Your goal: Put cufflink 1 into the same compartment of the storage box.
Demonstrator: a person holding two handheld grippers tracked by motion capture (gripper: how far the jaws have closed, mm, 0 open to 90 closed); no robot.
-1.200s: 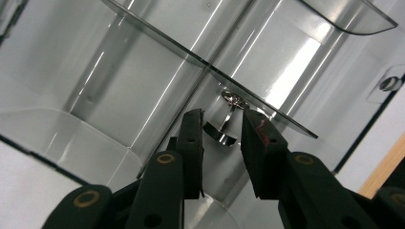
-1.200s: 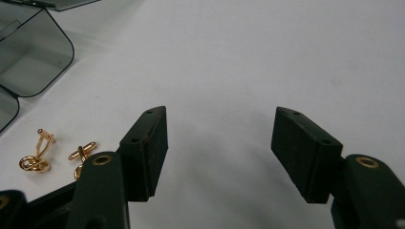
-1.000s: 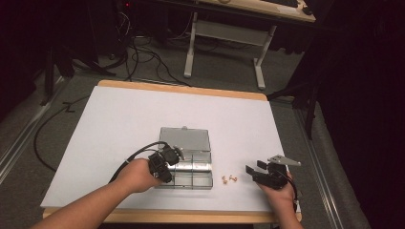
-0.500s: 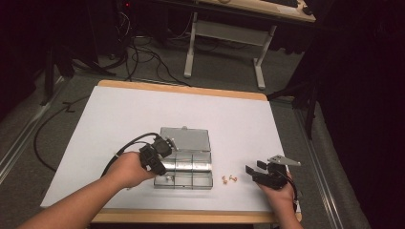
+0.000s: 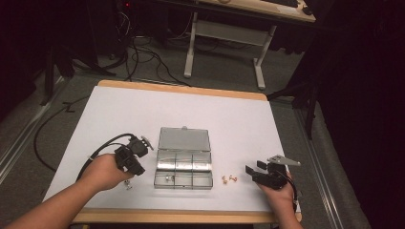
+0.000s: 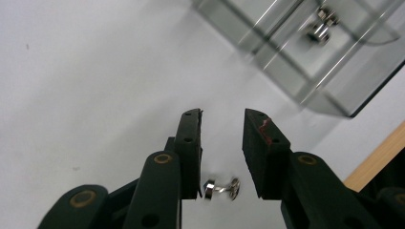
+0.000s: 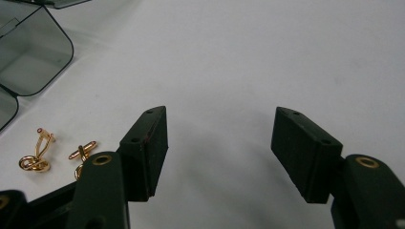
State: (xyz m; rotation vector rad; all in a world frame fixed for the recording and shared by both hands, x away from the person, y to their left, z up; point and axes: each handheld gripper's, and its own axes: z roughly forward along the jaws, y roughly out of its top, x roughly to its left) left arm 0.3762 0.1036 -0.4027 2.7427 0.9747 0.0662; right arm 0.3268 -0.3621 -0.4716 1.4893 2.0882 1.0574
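From the high view, we hold the left gripper just left of the clear box, over a silver cufflink. In the left gripper view its jaws stand apart, grasping nothing; we should straddle the cufflink's bar squarely. In the right gripper view, the right gripper gapes empty beside the gold cufflinks right of the box.

Two gold cufflinks lie on the white sheet, just left of the right claw and apart from it. Well beyond the claw stands a desk, with cables on the floor beside it.
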